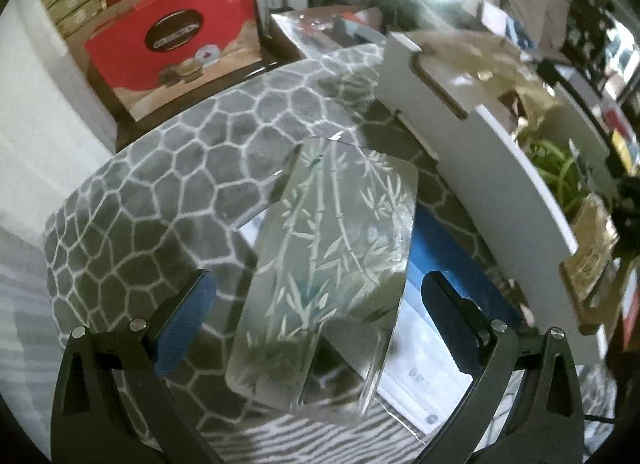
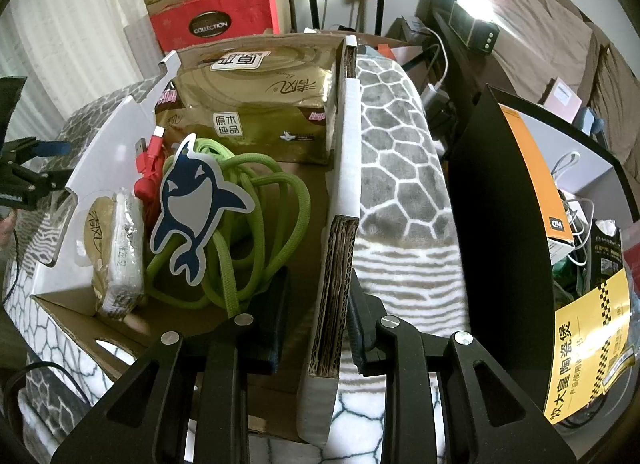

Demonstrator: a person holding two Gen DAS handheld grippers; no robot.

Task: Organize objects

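Observation:
In the left wrist view a clear case with a bamboo print (image 1: 332,260) lies tilted on the grey patterned blanket (image 1: 168,168), between the fingers of my left gripper (image 1: 320,300), which is open and not touching it. A blue and white pack (image 1: 428,328) lies under the case. In the right wrist view my right gripper (image 2: 316,316) is shut on the right wall (image 2: 342,200) of the white cardboard box. The box holds a green cord (image 2: 256,232), an orca card (image 2: 196,204), a red USB cable (image 2: 146,168) and gold tissue packs (image 2: 260,104).
The white box (image 1: 472,152) stands right of the case in the left wrist view. Red gift boxes (image 1: 176,40) are stacked behind. A black box with an orange label (image 2: 508,204) and a yellow booklet (image 2: 588,348) sit to the right of the blanket.

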